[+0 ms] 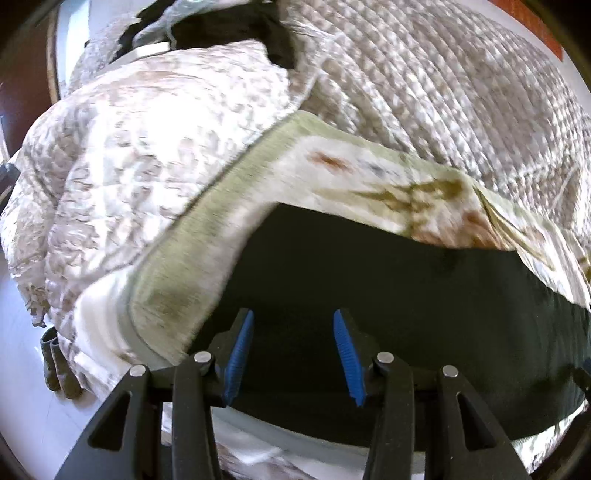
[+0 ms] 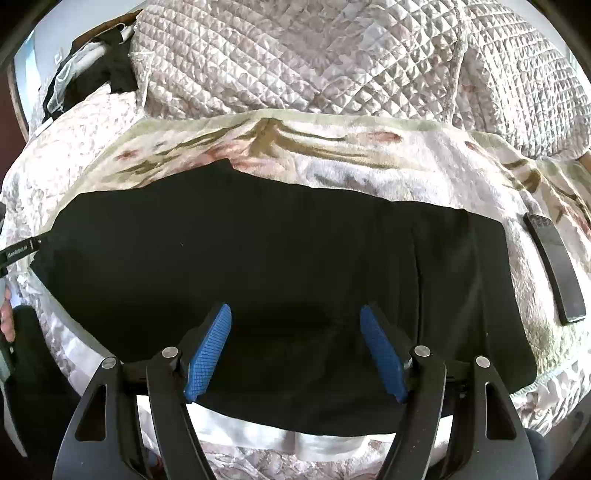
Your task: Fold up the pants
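The black pants (image 2: 280,258) lie flat in a wide folded band across a flowered blanket (image 2: 332,155) on the bed. They also show in the left wrist view (image 1: 388,295), running off to the right. My left gripper (image 1: 293,321) is open and empty, hovering over the pants' left end near the blanket's green border. My right gripper (image 2: 295,317) is open and empty, just above the near middle of the pants. The left gripper's edge (image 2: 18,251) shows at the far left of the right wrist view, with a hand below it.
A quilted beige bedspread (image 2: 332,55) is bunched behind the blanket. A dark phone-like slab (image 2: 554,266) lies on the blanket right of the pants. Other dark clothes (image 1: 229,26) sit at the far end. Shoes (image 1: 55,365) stand on the white floor at left.
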The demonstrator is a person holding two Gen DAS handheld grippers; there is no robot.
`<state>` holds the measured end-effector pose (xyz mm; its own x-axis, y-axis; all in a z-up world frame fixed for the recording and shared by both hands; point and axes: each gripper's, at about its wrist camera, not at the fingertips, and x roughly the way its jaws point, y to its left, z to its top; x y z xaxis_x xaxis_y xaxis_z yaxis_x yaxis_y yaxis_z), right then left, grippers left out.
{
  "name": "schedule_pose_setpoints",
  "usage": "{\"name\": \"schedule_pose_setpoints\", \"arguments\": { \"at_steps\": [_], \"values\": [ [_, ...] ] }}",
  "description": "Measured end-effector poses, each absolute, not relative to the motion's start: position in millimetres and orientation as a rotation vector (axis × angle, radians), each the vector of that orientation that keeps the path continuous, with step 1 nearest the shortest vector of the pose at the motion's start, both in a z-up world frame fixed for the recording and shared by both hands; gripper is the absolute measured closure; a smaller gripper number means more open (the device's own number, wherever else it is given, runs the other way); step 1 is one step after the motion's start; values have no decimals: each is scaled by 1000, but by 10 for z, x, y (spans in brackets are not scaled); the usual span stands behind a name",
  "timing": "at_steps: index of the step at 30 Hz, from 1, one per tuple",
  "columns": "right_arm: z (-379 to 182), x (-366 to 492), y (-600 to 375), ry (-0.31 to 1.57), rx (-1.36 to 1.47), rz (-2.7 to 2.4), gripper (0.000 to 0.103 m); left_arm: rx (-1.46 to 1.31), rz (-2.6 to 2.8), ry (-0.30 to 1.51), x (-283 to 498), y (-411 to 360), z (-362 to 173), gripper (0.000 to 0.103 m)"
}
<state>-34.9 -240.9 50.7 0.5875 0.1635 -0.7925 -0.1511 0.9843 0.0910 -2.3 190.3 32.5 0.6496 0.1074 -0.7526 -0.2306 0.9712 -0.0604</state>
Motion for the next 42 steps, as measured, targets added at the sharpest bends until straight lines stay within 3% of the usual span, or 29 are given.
{"name": "schedule_pose_setpoints", "arguments": {
  "at_steps": [5,10,15,20,22,24,27,34,42],
  "values": [
    [493,-344,-2314,930,7,209,31,-179,212,849,56,2135,282,44],
    [456,-324,-2240,945,-2,230,31,-235,191,904,144,2213,147,43],
    [431,-302,-2223,952,-1,228,31,-277,162,920,230,2223,76,27],
    [400,-296,-2220,959,13,235,31,-201,189,922,305,2110,76,26],
    [397,-301,-2219,956,10,239,31,-195,174,915,310,2090,93,40],
    [399,-300,-2237,954,23,242,31,-178,144,906,301,2034,120,69],
    [410,-306,-2264,947,38,242,31,-141,112,907,287,1911,144,90],
    [456,-344,-2353,920,81,241,31,-280,7,894,225,1867,359,95],
    [463,-383,-2528,902,145,236,31,-341,-244,869,250,1175,803,95]
  ]
}}
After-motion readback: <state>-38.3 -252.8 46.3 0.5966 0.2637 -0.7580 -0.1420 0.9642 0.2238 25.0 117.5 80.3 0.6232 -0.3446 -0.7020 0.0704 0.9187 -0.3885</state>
